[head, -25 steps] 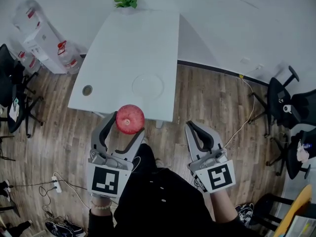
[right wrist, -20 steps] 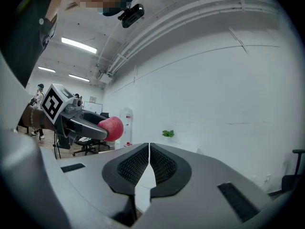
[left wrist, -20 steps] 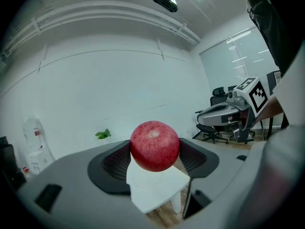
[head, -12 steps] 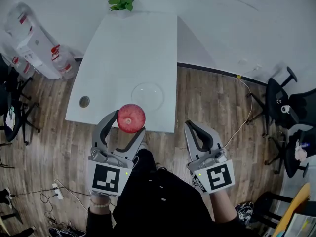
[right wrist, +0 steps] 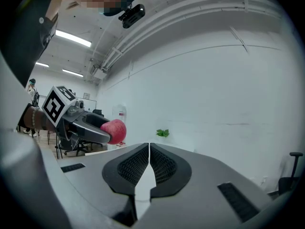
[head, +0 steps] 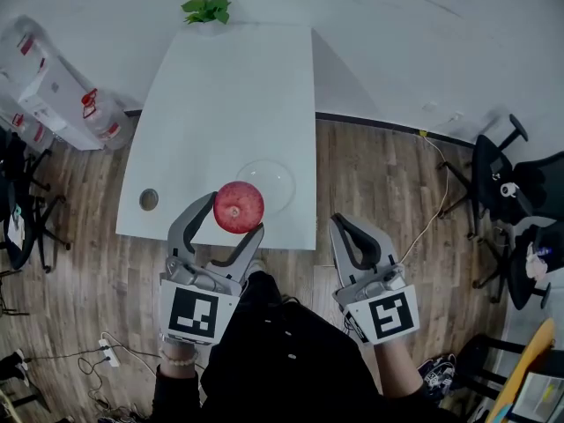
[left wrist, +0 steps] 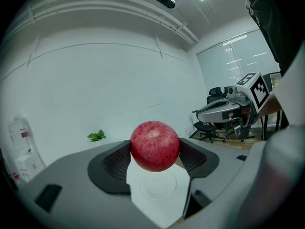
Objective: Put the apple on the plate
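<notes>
A red apple (head: 239,207) is clamped between the jaws of my left gripper (head: 231,214), held in the air over the near edge of the white table (head: 229,95). In the left gripper view the apple (left wrist: 154,146) fills the gap between the dark pads, and a clear glass plate (left wrist: 158,185) lies on the table just below and beyond it. From the head view the plate (head: 271,180) sits near the table's front right, partly behind the apple. My right gripper (head: 352,238) hangs over the floor to the right, jaws shut with nothing in them; its own view shows the apple (right wrist: 114,130) off to the left.
A small green plant (head: 204,9) stands at the table's far end. A round cable hole (head: 149,199) is at the table's front left. Boxes and water bottles (head: 53,86) stand at the left wall; office chairs (head: 511,174) sit at the right. A power strip (head: 107,351) lies on the wood floor.
My left gripper has carried the apple forward, from in front of the table's edge to over it, close to the plate. The right gripper has barely moved.
</notes>
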